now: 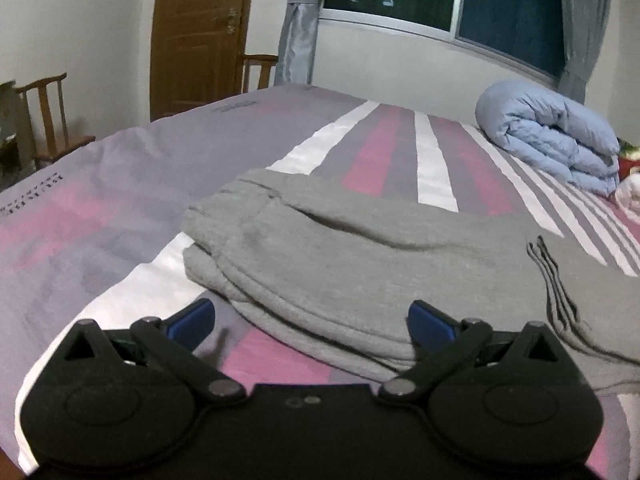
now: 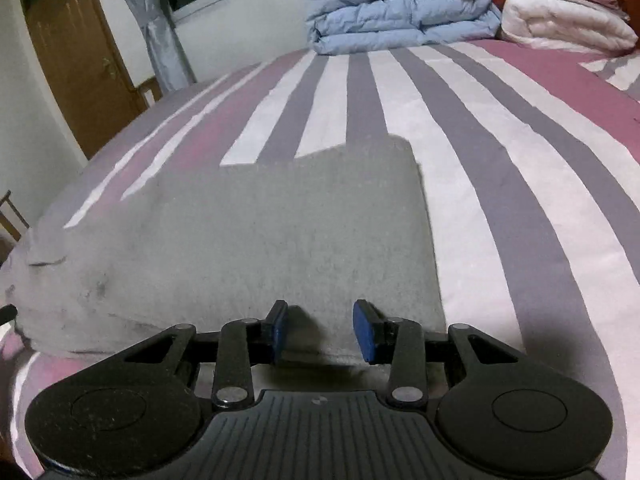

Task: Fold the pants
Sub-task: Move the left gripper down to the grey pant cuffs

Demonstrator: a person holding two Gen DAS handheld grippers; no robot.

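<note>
Left wrist view: my left gripper (image 1: 311,322) hangs with its jaws wide apart and empty, just short of the pants (image 1: 360,264), which lie folded in soft grey layers on the striped bedsheet (image 1: 80,216). Right wrist view: my right gripper (image 2: 320,330) is partly open, nothing between its blue pads (image 2: 365,330), at the near edge of the pants (image 2: 248,240). I'd pinch every layer of that thick, fuzzy knit together before folding it across.

Pants (image 1: 360,248) lay folded near the bed's (image 2: 520,184) front edge. A folded duvet (image 2: 400,12) sat at the bed's far edge, a stack of bedding (image 2: 560,20) just right of it. Beyond the left edge stood a chair (image 1: 48,120).
</note>
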